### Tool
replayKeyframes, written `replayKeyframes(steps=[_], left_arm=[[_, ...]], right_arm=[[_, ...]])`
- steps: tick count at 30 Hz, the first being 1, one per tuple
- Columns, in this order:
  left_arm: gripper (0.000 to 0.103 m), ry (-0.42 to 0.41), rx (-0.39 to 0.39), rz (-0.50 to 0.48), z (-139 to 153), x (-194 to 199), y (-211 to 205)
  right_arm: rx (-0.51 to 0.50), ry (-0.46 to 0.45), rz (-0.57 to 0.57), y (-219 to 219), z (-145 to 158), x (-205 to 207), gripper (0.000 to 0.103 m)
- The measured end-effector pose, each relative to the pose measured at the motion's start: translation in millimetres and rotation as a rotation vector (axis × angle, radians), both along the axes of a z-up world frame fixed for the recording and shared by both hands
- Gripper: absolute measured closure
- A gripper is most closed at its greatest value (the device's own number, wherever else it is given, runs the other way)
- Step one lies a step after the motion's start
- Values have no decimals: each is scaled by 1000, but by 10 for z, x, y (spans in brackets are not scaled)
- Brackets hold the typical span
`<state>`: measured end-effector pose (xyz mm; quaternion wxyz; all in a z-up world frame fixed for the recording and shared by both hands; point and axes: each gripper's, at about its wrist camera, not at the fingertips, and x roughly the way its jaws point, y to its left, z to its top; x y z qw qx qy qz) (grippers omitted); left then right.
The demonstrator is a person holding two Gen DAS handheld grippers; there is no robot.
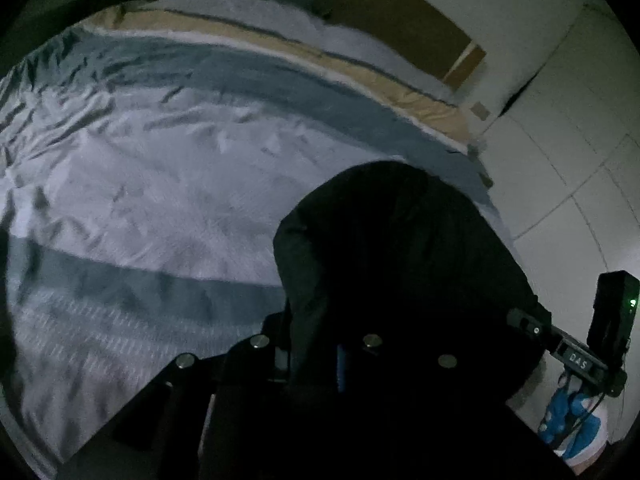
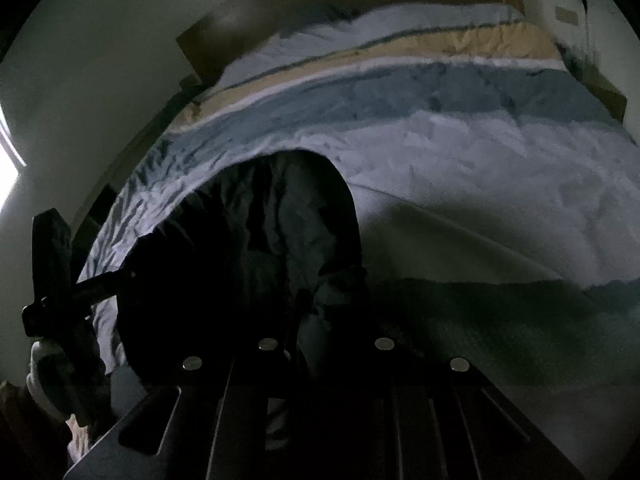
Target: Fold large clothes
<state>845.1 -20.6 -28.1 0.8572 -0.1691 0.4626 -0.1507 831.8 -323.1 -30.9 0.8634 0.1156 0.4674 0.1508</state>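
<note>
Dark finger hardware fills the lower edge of both wrist views, and a black garment (image 1: 400,248) is draped directly over it. At the left gripper (image 1: 332,364) the cloth is bunched between and ahead of the jaws, which appear closed on it; a blue strip shows in the narrow gap. At the right gripper (image 2: 320,360) the same black garment (image 2: 280,232) rises from between the jaws, again apparently pinched, though the contact itself is lost in shadow.

Beyond both sets of jaws a striped bedspread (image 1: 140,168) is spread over a bed, with pale, grey-blue and tan bands. The garment is judged to be lifted above this surface, held at two points, one per gripper.

The step in hand is judged to be the carrying or spreading of the garment before a fold. The next move would call for lowering it flat onto the bedspread (image 2: 480,152) ahead of the jaws, with the two held points kept apart so that the cloth is laid without creasing.

The garment's type, outline and lower edge cannot be made out; lighting is poor. The right gripper's body is seen right of the left jaws, above a blue shoe (image 1: 572,420).
</note>
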Motion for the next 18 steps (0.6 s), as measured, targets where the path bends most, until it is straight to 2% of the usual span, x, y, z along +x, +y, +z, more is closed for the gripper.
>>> replayKeyframes(steps=[4, 8, 12, 18], left_arm=[[90, -29, 0, 3, 244, -545, 109], [91, -24, -9, 8, 228, -1079, 255], [91, 30, -15, 17, 2, -1576, 384], [92, 67, -10, 22, -243, -2041, 460]], right_arm=[[7, -56, 39, 15, 292, -476, 88], [32, -78, 57, 3, 391, -963, 88], [54, -59, 51, -60, 299, -1350, 90], [91, -12, 14, -166, 2, -1798, 90]])
